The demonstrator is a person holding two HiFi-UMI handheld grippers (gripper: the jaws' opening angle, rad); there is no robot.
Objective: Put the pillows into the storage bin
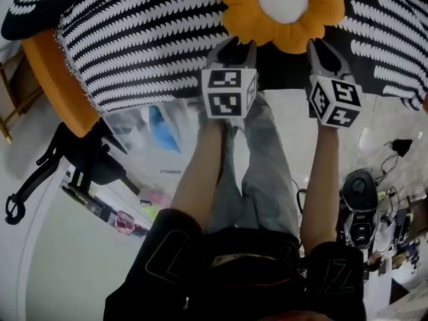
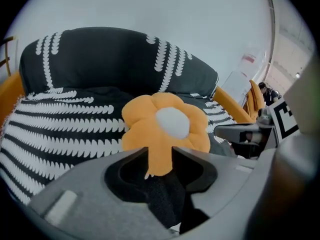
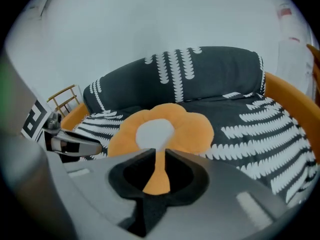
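While the person's legs [image 1: 257,179] in grey trousers are showing at the centre of the head view, the sofa [image 1: 134,39] is stretching across that view from 10 o'clock round to 2 o'clock. It has an orange body under a black cover patterned with white leaf rows. A black office chair [image 1: 83,159] is standing on the pale floor at 8 o'clock, just beside the sofa's orange corner.

The flower pillow [image 1: 284,9], orange with a white centre, is sitting at 12 o'clock over the sofa seat. Whether its far side is touching the cover cannot be told.

The left gripper [image 1: 234,44] is reaching in at the pillow's 7 o'clock edge. In the left gripper view its jaws are standing a little apart, and an orange petal is filling the gap and pressing against both. The right gripper [image 1: 319,45] is meeting the pillow's 5 o'clock edge. In the right gripper view its jaws are standing narrow, pinching a thin fold of the orange rim.

Each marker cube [image 1: 229,93] is riding just behind its jaws, at 6 o'clock from the pillow.
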